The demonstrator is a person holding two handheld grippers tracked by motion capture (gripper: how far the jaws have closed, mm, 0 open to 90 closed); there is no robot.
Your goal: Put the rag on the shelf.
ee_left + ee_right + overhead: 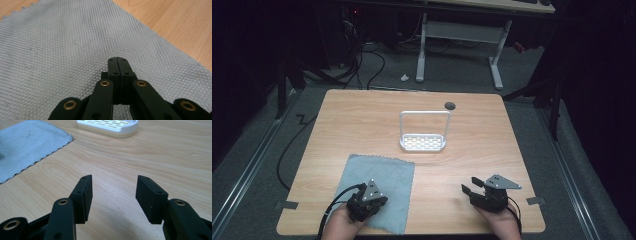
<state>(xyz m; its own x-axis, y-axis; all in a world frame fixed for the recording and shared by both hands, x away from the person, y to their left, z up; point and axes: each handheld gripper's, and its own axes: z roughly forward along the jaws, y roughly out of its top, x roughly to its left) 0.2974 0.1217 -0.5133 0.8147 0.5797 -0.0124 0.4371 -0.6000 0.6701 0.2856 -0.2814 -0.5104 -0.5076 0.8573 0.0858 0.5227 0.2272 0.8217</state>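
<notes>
Left gripper (117,59), jaws pressed flat together with nothing between them, points out over a grey cloth (62,50) with diamond weave. Cloth spreads across most of the frame; bare wooden table (175,22) at upper right, past the cloth's zigzag edge.

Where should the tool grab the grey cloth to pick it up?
Probably a corner or the wavy edge. The grey cloth lies flat on the table, so its middle offers nothing to pinch. The right edge faces bare wood, so the open right tool could slide in low from that side. The left tool is shut over the cloth's middle.
</notes>
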